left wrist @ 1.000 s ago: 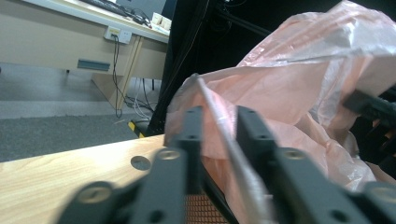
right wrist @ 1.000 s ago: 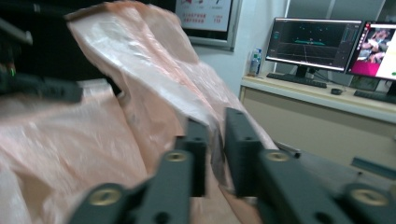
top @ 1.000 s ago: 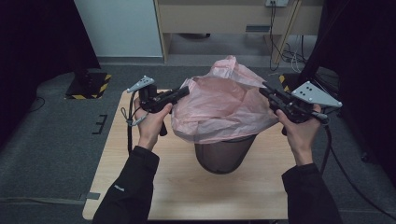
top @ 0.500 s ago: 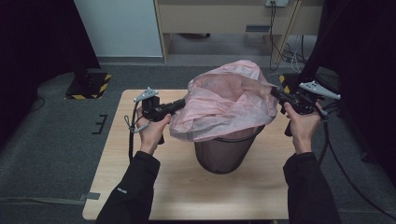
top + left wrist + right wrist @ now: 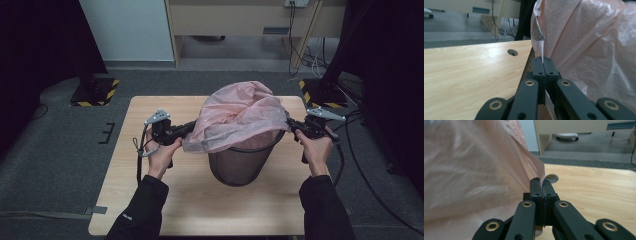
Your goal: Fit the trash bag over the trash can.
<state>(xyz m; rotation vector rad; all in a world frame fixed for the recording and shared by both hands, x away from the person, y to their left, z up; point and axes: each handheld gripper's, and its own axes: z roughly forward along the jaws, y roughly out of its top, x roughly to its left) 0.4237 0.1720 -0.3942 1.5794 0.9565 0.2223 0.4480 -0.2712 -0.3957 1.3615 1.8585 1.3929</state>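
Left claw (image 5: 192, 126) is pinching the pink bag (image 5: 240, 117) at its left edge, right claw (image 5: 291, 125) its right edge, both having lowered it over the mesh bin (image 5: 242, 162) mid-table (image 5: 150, 200), so lining is progressing.

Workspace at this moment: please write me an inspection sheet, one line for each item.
Surface: light wooden table, with a round hole in the top.
Job's things: pink plastic bag draped over the dark mesh bin, which stands upright.
Clutter: nothing seen.
Grippers: left gripper shut on the bag's edge at the bin's left; right gripper shut on its edge at the right.
Cables: one trails from each gripper; more hang by the cabinet behind.
Surroundings: grey floor, yellow-black striped bases either side.
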